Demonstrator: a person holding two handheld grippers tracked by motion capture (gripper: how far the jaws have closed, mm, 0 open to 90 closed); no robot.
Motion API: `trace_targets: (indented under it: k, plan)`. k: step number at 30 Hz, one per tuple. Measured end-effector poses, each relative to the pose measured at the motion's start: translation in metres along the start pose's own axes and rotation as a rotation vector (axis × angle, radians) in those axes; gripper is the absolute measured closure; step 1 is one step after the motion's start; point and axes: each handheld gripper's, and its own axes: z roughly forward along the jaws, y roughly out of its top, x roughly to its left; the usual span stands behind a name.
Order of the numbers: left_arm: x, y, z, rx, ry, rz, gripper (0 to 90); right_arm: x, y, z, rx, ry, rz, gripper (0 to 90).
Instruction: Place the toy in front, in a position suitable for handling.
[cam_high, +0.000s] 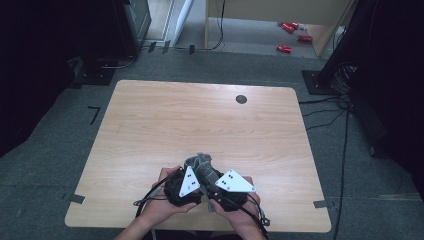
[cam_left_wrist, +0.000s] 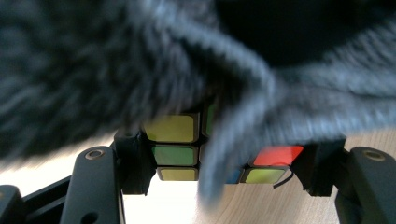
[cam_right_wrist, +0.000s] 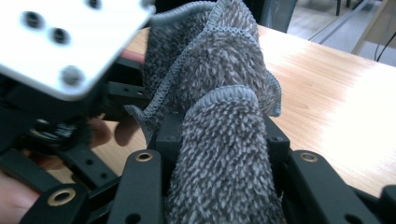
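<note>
High view: at the near edge of a bare wooden table (cam_high: 150, 120), a person's two hands bring both grippers together over a bundle of grey terry cloth (cam_high: 202, 167).

Largest of the working things, the cloth (cam_right_wrist: 219, 154) is soft, limp and light by the look of it; it drapes and folds wherever it is taken, so a pinch on a gathered fold, as the right gripper (cam_right_wrist: 219, 163) has it, seems the surest hold. Its jaws stand partly closed with a thick roll of the towelling clamped between them, the hemmed edge curling above.

Smaller, and half buried under the cloth, is a puzzle cube (cam_left_wrist: 187, 149) with yellow, green, red and blue stickers. The left gripper (cam_left_wrist: 224, 163) has closed as far as the cube allows and grips it by two opposite faces, just above the tabletop. The cube looks rigid and light with smooth plastic sides, so it could slip or twist a layer if squeezed off-centre; flat faces are the place to hold it.

No brand, label or legible writing appears on cloth, cube or grippers.
</note>
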Motion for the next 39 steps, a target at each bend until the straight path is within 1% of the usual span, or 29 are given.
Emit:
trace_targets:
  k: [2,4,5,6,8,9,10,11,12,13,14,15,16,17,18,19,20,22,23,26,27,28,29,31,33,34,35,37,39]
  plan:
    - [0.001,0.000,0.000,-0.003,-0.001,-0.005,34.7,-0.012,-0.002,0.000,0.004,-0.039,0.032,62.3]
    - [0.002,0.000,-0.001,-0.007,-0.002,-0.010,34.7,-0.016,-0.003,0.000,0.005,-0.049,0.048,62.3]
    - [0.004,-0.001,-0.001,-0.013,-0.009,-0.016,34.6,-0.030,-0.006,-0.002,0.015,-0.089,0.089,62.5]
    - [0.005,-0.001,-0.002,-0.022,-0.013,-0.025,34.6,-0.030,-0.006,-0.002,0.015,-0.089,0.089,62.5]
    - [0.011,-0.001,-0.007,-0.061,-0.022,-0.059,34.6,-0.043,-0.006,-0.008,0.004,-0.111,0.127,62.5]
    - [0.011,-0.001,-0.007,-0.061,-0.022,-0.059,34.6,-0.043,-0.006,-0.008,0.004,-0.111,0.127,62.5]
    - [0.014,-0.002,-0.009,-0.089,-0.042,-0.079,34.6,-0.047,-0.005,-0.010,-0.006,-0.112,0.139,62.6]
    - [0.020,-0.005,-0.013,-0.158,-0.108,-0.124,34.7,-0.052,-0.003,-0.016,-0.036,-0.099,0.177,62.7]
    - [0.020,-0.005,-0.013,-0.158,-0.108,-0.124,34.7,-0.052,-0.003,-0.016,-0.036,-0.099,0.177,62.7]
    - [0.024,-0.009,-0.017,-0.247,-0.188,-0.150,34.6,-0.054,0.000,-0.022,-0.091,-0.066,0.198,63.0]
    - [0.025,-0.010,-0.019,-0.279,-0.206,-0.147,34.6,-0.053,0.002,-0.025,-0.118,-0.047,0.207,63.1]
    - [0.025,-0.010,-0.019,-0.279,-0.206,-0.147,34.6,-0.051,0.004,-0.027,-0.146,-0.016,0.213,63.2]
    - [0.025,-0.011,-0.020,-0.306,-0.220,-0.141,34.6,-0.051,0.004,-0.027,-0.146,-0.016,0.213,63.2]
    - [0.024,-0.011,-0.021,-0.330,-0.230,-0.135,34.6,-0.049,0.005,-0.029,-0.174,0.019,0.217,63.5]
    - [0.024,-0.011,-0.022,-0.343,-0.236,-0.132,34.6,-0.044,0.007,-0.029,-0.193,0.073,0.220,63.8]
    - [0.023,-0.011,-0.023,-0.368,-0.249,-0.131,34.6,-0.042,0.007,-0.027,-0.192,0.100,0.226,64.1]
    - [0.023,-0.011,-0.024,-0.375,-0.251,-0.129,34.6,-0.042,0.006,-0.025,-0.188,0.123,0.233,64.6]
    - [0.024,-0.011,-0.025,-0.378,-0.252,-0.129,34.6,-0.043,0.004,-0.023,-0.182,0.134,0.251,65.0]
    - [0.025,-0.012,-0.026,-0.382,-0.251,-0.131,34.6,-0.046,-0.002,-0.018,-0.162,0.153,0.283,65.5]
    - [0.028,-0.012,-0.028,-0.387,-0.237,-0.147,34.6,-0.050,-0.009,-0.009,-0.091,0.135,0.290,65.8]
    - [0.028,-0.012,-0.028,-0.387,-0.237,-0.147,34.6,-0.050,-0.009,-0.009,-0.091,0.135,0.290,65.8]
    - [0.031,-0.013,-0.027,-0.382,-0.235,-0.156,34.6,-0.050,-0.012,-0.005,-0.048,0.108,0.276,65.7]
    - [0.031,-0.013,-0.026,-0.373,-0.230,-0.158,34.6,-0.050,-0.012,-0.004,-0.041,0.098,0.269,65.7]
    - [0.030,-0.014,-0.023,-0.338,-0.214,-0.150,34.6,-0.050,-0.010,-0.006,-0.056,0.090,0.264,65.6]
    - [0.029,-0.014,-0.021,-0.329,-0.213,-0.146,34.6,-0.050,-0.008,-0.009,-0.079,0.091,0.263,65.5]
    - [0.027,-0.014,-0.019,-0.323,-0.219,-0.137,34.6,-0.049,-0.003,-0.016,-0.125,0.096,0.259,65.5]
    - [0.026,-0.014,-0.019,-0.324,-0.221,-0.132,34.6,-0.048,-0.001,-0.019,-0.139,0.099,0.255,65.5]
    - [0.024,-0.012,-0.019,-0.329,-0.224,-0.128,34.6,-0.045,0.001,-0.021,-0.149,0.103,0.240,65.5]
    - [0.023,-0.012,-0.020,-0.331,-0.221,-0.123,34.6,-0.045,-0.001,-0.018,-0.131,0.114,0.247,65.4]
